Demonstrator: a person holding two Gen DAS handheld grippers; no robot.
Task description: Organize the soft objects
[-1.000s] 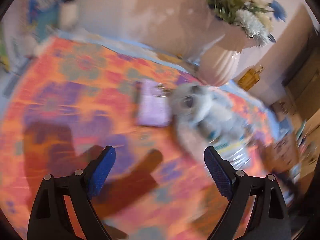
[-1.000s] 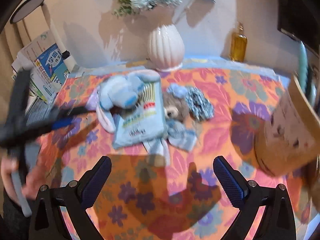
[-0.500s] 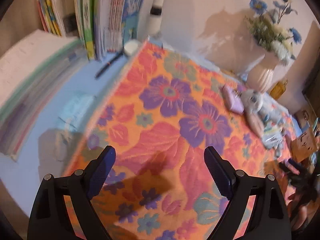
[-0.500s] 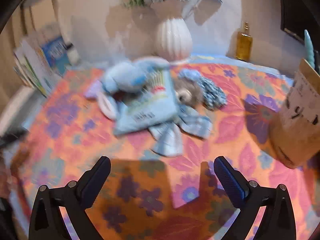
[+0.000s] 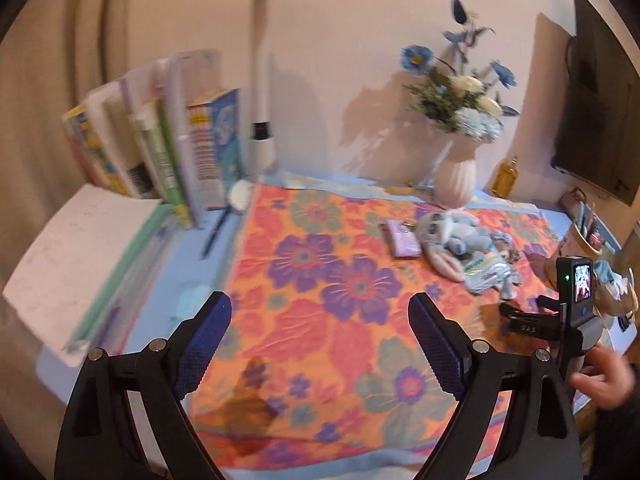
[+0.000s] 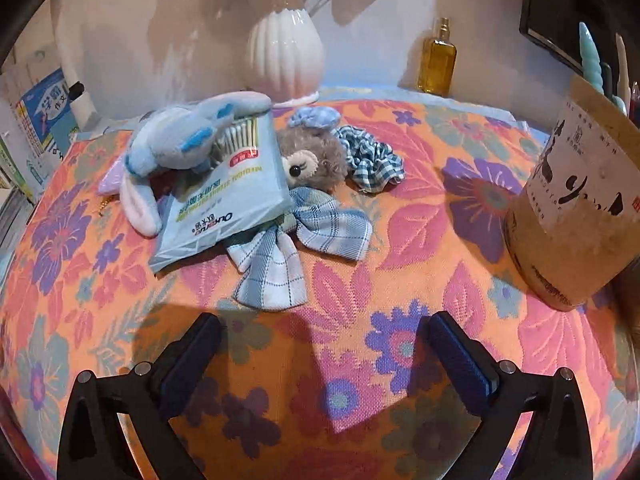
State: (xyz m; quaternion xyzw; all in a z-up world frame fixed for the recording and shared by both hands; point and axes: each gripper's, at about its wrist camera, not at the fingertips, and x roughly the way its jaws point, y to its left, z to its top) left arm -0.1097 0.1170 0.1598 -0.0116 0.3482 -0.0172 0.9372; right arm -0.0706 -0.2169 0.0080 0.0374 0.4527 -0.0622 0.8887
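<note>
Centrally, the soft things are lying in a heap on the flowered cloth (image 6: 420, 248) covering the counter. A blue rabbit (image 6: 180, 144) is sprawling over a pale blue packet (image 6: 224, 208), which is leaning across a brown bear (image 6: 316, 156). A plaid bow (image 6: 296, 248) is spreading out from under the packet's near edge, and a checked scrunchie (image 6: 368, 156) is lying just beside the bear. A lilac pouch (image 5: 402, 238) is lying next to the rabbit.

Behind the heap, a white vase (image 6: 286, 54) and an amber bottle (image 6: 437, 62) are standing by the wall. A brown tub (image 6: 572, 216) is standing off to the right, and books (image 5: 160, 140) are standing at the counter's left end.

Both grippers are hovering over the cloth, short of the heap. The right gripper (image 6: 320, 356) is holding its fingers spread wide and empty, and the left gripper (image 5: 320, 344) is doing likewise.
</note>
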